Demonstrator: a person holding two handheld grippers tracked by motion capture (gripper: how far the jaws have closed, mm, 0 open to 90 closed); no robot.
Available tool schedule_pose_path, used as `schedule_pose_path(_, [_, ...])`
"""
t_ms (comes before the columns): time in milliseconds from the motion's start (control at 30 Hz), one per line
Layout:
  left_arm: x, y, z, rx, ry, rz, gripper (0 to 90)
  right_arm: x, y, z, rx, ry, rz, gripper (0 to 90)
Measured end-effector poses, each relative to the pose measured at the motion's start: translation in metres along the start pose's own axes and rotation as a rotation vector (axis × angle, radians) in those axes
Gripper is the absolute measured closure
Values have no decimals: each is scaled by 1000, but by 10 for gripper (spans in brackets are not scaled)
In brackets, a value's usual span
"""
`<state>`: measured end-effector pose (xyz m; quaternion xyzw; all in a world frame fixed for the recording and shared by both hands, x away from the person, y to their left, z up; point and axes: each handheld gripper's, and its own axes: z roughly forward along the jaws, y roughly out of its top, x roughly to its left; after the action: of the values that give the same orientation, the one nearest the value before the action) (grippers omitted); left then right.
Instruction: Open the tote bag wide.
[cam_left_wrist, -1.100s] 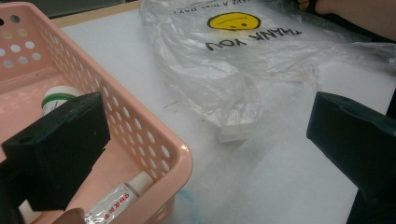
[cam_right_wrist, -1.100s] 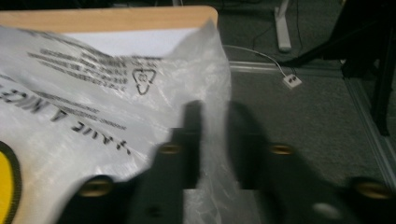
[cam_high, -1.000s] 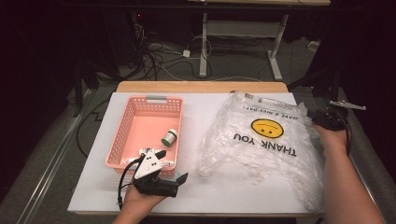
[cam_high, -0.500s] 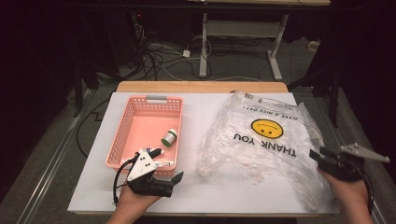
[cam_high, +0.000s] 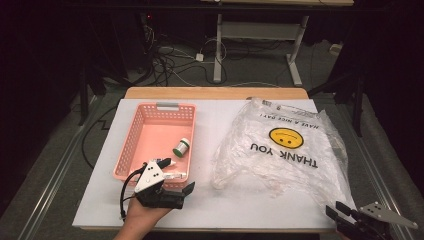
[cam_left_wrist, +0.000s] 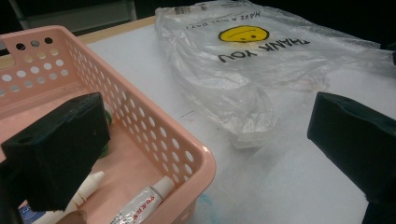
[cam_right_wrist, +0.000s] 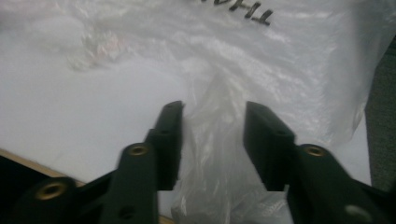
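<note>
Currently, the left hand-held gripper (cam_high: 176, 186) sits at the near right corner of the pink basket (cam_high: 131, 141), jaws spread wide with nothing between them. In the left gripper view one jaw hangs over the basket's interior and the other over the bare white table (cam_left_wrist: 299, 186). The basket holds a small green-capped bottle (cam_high: 181, 147) and, at its near end, a white tube (cam_left_wrist: 140, 205) with red print.

The clear plastic bag (cam_high: 285, 150), printed with a yellow smiley and "THANK YOU", lies crumpled on the right half of the table, apart from the basket.

The right hand-held gripper (cam_high: 345, 215) is at the near right table edge, next to the bag's near corner. In the right gripper view its jaws stand apart, with a fold of the bag (cam_right_wrist: 219, 121) rising between them; whether the jaws touch it, I cannot tell.
</note>
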<state>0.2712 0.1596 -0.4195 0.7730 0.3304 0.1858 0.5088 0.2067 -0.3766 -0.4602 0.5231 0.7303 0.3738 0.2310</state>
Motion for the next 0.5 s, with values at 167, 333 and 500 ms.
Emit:
schedule_pose_path(167, [3,-1,-2,-4,6,-8,0,6,-2,8,62,15,-55,892])
schedule_pose_path(333, [6,-1,-4,-7,15,-12,0,23,3,9,47,45,-95,892])
schedule_pose_path(500, [8,-1,-5,-7,24,-17,0,43,8,15,39,87,-144,891])
